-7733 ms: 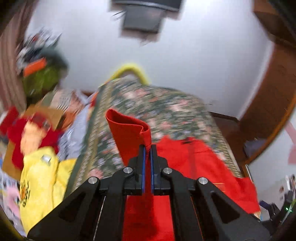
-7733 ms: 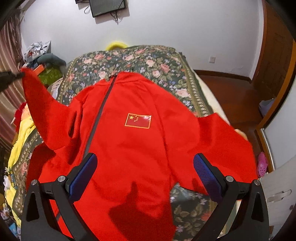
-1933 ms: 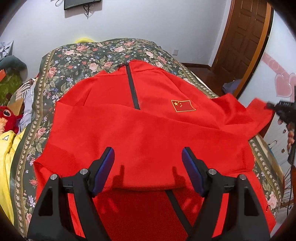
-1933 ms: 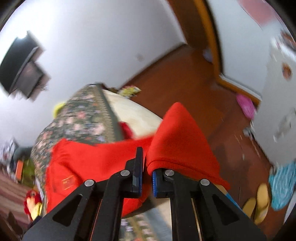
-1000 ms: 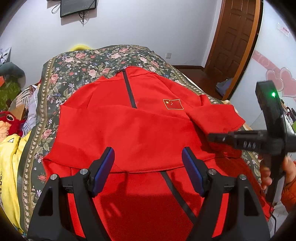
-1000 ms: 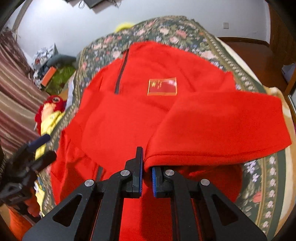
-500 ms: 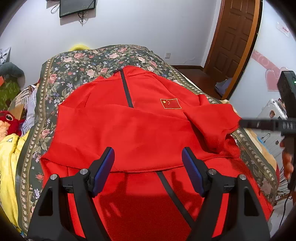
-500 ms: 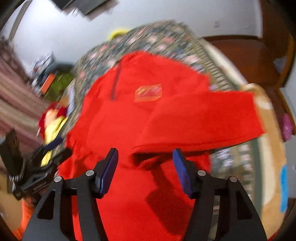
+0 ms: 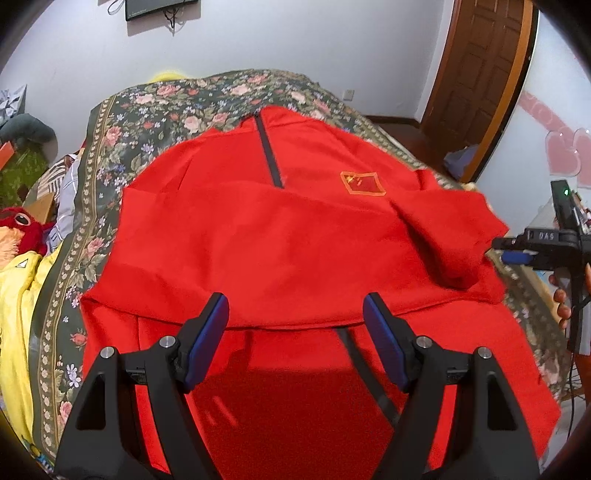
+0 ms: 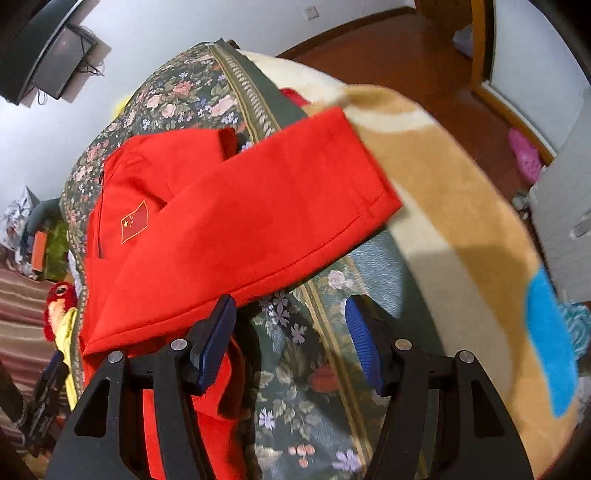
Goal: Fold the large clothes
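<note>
A large red jacket [image 9: 280,236] with a dark zipper and a flag patch [image 9: 362,182] lies front-up on the floral bedspread [image 9: 147,110]. Its left sleeve is folded across the chest. Its right sleeve [image 10: 258,218] lies folded over the body toward the bed's right edge. My left gripper [image 9: 295,332] is open and empty above the jacket's lower half. My right gripper [image 10: 291,332] is open and empty just off the sleeve's lower edge, over the bedspread [image 10: 303,387]. It also shows at the right edge of the left wrist view [image 9: 517,254].
Yellow cloth [image 9: 18,302] and a red plush toy [image 9: 18,225] lie left of the bed. A tan blanket [image 10: 443,206] covers the bed's right side. A wooden door [image 9: 480,74] stands at the back right, a wall screen [image 9: 159,7] above the bed's head.
My right gripper carried the right sleeve over the jacket's body, opened and let it go, then drew back toward the bed's right edge. My left gripper stayed open above the jacket.
</note>
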The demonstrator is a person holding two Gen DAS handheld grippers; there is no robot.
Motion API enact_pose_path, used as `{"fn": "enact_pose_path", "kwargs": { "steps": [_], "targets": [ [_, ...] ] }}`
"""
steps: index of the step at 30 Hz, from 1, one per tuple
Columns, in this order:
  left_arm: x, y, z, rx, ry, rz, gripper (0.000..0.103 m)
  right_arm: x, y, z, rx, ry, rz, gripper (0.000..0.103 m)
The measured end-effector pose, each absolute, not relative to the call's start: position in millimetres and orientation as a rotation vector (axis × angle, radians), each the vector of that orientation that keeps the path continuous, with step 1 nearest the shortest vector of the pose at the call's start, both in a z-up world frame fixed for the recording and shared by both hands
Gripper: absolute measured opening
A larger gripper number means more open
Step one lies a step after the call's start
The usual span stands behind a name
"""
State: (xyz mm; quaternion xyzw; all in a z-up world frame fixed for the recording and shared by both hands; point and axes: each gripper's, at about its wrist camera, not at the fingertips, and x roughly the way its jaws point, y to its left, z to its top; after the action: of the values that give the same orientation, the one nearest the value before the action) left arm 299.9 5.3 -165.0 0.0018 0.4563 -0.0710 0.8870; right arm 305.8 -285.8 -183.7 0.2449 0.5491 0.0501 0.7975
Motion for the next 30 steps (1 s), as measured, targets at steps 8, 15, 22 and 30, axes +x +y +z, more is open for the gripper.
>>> {"fn": "enact_pose_path", "kwargs": {
  "steps": [8,15,22,30],
  "targets": [
    [305.8,16.1,-183.1,-0.018,1.001,-0.134,0.074,323.4,-297.8,-192.5,0.671,1.098,0.1,0.057],
    [308.3,17.5,-187.9,-0.023,1.02,-0.135,0.074,333.7,-291.4,-191.7,0.508,1.094,0.012,0.009],
    [300.0,17.6,-177.3,-0.011,0.994,-0.138,0.074,326.9,-286.5,-140.9,0.45,0.965,0.086,0.004],
    [286.1,29.4,-163.6,-0.056,0.975,-0.125,0.074,330.5,-230.0,-32.1,0.33,0.79,0.219,0.004]
  ]
}}
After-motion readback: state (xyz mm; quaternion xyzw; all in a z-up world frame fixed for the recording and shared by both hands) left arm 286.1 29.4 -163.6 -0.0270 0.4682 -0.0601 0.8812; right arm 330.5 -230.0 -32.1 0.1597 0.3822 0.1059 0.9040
